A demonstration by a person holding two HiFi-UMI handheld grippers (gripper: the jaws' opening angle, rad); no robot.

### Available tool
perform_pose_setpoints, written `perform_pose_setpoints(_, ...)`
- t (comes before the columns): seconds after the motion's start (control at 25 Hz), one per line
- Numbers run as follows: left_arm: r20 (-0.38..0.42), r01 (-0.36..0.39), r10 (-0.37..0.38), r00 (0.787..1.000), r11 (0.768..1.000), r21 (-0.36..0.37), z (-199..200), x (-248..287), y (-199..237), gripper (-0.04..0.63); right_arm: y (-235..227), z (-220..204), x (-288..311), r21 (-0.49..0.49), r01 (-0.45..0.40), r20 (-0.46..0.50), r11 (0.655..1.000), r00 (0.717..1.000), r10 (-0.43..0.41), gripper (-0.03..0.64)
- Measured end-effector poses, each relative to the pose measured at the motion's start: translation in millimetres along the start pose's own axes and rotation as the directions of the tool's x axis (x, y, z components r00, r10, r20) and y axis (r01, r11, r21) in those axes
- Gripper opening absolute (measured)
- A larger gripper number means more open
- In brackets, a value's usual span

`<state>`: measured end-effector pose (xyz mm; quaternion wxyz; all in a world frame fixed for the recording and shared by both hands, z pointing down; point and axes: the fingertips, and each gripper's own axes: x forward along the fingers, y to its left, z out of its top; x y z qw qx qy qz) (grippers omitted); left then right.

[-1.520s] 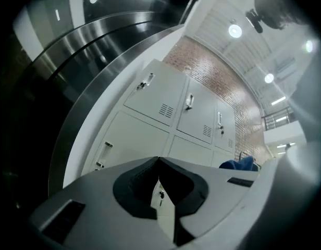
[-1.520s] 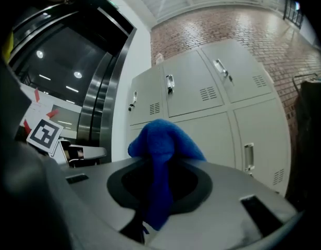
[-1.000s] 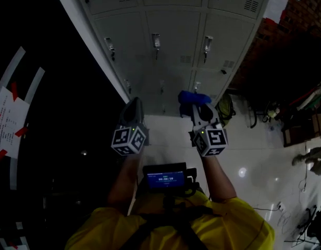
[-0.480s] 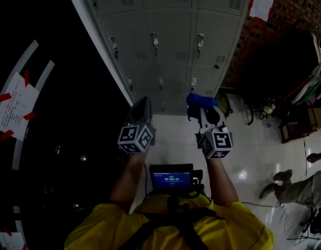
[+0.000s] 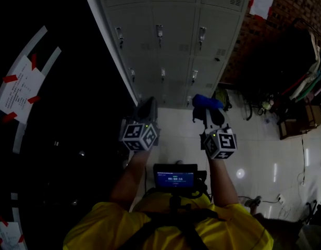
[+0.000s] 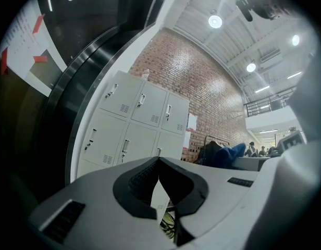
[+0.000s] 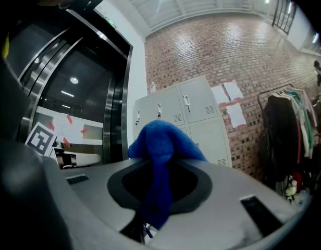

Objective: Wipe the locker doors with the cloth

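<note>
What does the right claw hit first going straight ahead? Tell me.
Probably the locker doors, met first by the blue cloth in the right claw; the gap looks free, depth unclear.

Open floor (image 5: 173, 121) between both tools and the lockers (image 5: 176, 56), straight ahead free. Door handles (image 5: 160, 31) stick out from the flat doors. Left of the left tool (image 5: 148, 103), a dark wall (image 5: 56, 139) meets the locker side, tight there. Right tool (image 5: 204, 110) has the cloth (image 5: 206, 101) bulging past its tips. To its right the floor is free, then a bag (image 5: 223, 99) at the locker foot, brick wall (image 5: 285, 14), clothes rack (image 5: 312, 72) well apart
</note>
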<state>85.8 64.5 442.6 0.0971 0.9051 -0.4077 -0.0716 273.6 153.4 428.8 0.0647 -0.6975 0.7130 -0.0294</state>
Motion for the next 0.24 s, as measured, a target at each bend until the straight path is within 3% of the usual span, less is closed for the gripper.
perform_pose_setpoints(0.24,-0.026,0.023,-0.023,0.999,1.0,0.006,-12,-5,-13,0.0,-5,2,-15,-0.003,0.021,0.012,1.0,1.0,-0.021,0.072)
